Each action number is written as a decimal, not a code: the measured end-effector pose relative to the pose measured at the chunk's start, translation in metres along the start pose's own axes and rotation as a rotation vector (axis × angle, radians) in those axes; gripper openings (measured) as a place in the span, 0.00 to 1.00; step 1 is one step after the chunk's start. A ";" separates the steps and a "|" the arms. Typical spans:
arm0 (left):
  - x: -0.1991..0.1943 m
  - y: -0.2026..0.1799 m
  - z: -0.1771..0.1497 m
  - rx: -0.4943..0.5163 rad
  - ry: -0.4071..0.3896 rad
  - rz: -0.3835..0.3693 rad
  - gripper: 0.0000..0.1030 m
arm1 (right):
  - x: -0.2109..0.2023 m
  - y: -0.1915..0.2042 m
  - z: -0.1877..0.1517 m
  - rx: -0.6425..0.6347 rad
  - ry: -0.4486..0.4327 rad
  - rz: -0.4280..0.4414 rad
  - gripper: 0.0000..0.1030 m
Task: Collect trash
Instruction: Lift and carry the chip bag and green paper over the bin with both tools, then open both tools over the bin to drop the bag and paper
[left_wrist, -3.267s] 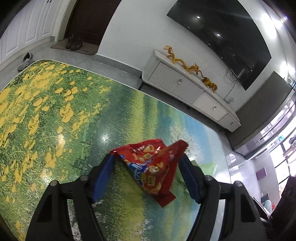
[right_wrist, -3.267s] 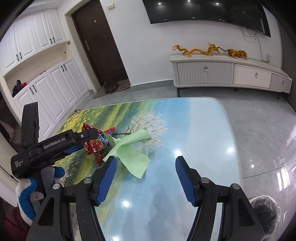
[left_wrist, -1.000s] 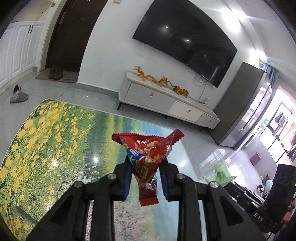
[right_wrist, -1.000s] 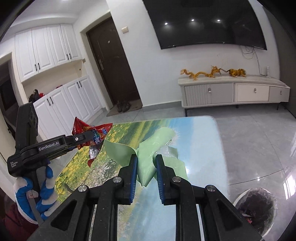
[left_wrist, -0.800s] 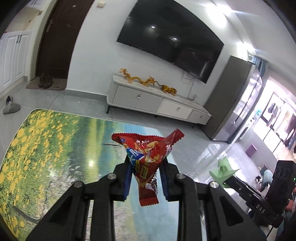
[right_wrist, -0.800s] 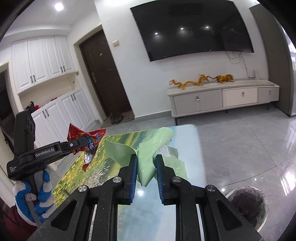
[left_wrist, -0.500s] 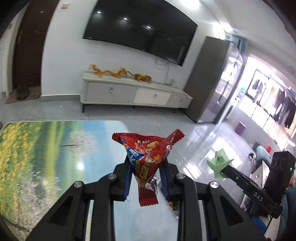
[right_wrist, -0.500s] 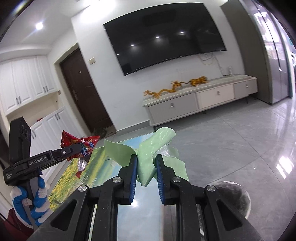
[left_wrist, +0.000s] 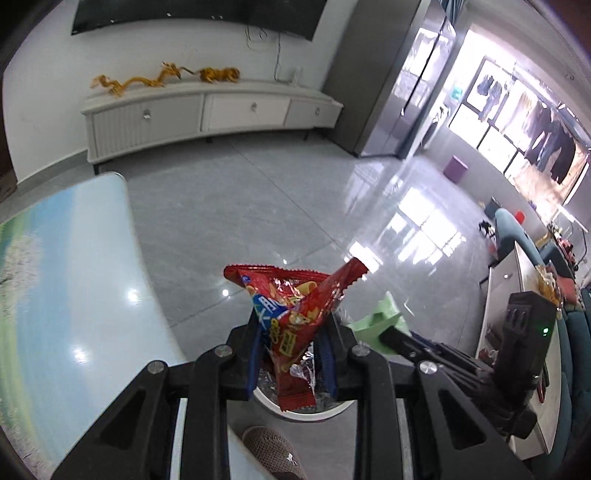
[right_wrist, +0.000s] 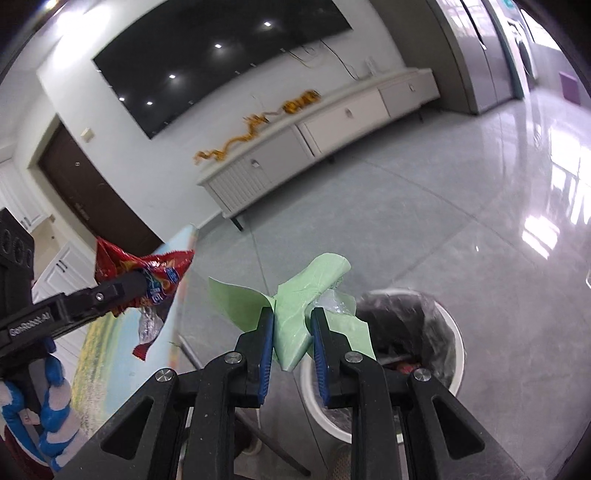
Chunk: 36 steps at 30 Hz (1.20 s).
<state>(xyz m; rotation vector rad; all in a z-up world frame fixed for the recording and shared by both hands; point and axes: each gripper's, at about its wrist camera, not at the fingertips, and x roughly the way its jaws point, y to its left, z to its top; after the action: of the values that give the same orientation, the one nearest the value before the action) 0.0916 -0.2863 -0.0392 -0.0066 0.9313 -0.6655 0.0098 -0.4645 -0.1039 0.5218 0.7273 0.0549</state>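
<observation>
My left gripper (left_wrist: 291, 325) is shut on a red snack wrapper (left_wrist: 291, 306), held off the table's end above a white trash bin (left_wrist: 314, 408) on the floor. In the right wrist view the same wrapper (right_wrist: 147, 273) hangs from the left gripper (right_wrist: 142, 278) at the left. My right gripper (right_wrist: 292, 317) is shut on a crumpled green paper (right_wrist: 295, 310) with a bit of clear plastic, just left of and above the black-lined bin (right_wrist: 406, 332). The green paper (left_wrist: 376, 319) also shows in the left wrist view, right of the wrapper.
The table (left_wrist: 74, 295) with a landscape print ends at the left. A shoe (left_wrist: 273, 450) is on the grey tiled floor by the bin. A white TV cabinet (left_wrist: 207, 110) stands along the far wall. A gloved hand (right_wrist: 48, 406) holds the left gripper.
Both grippers have swung right, off the table, and down toward the bin, each still holding its piece. The bin is now close under both.
</observation>
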 end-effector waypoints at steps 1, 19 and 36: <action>0.010 -0.002 0.000 0.002 0.015 -0.005 0.25 | 0.007 -0.009 -0.002 0.014 0.018 -0.011 0.21; 0.116 -0.014 0.006 -0.025 0.202 -0.076 0.42 | 0.057 -0.069 -0.022 0.115 0.167 -0.128 0.41; 0.073 -0.018 0.002 0.022 0.109 -0.023 0.49 | 0.015 -0.038 -0.005 0.096 0.063 -0.179 0.50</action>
<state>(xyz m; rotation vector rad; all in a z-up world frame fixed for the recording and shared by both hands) 0.1134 -0.3396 -0.0870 0.0388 1.0296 -0.7032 0.0131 -0.4920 -0.1348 0.5466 0.8384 -0.1317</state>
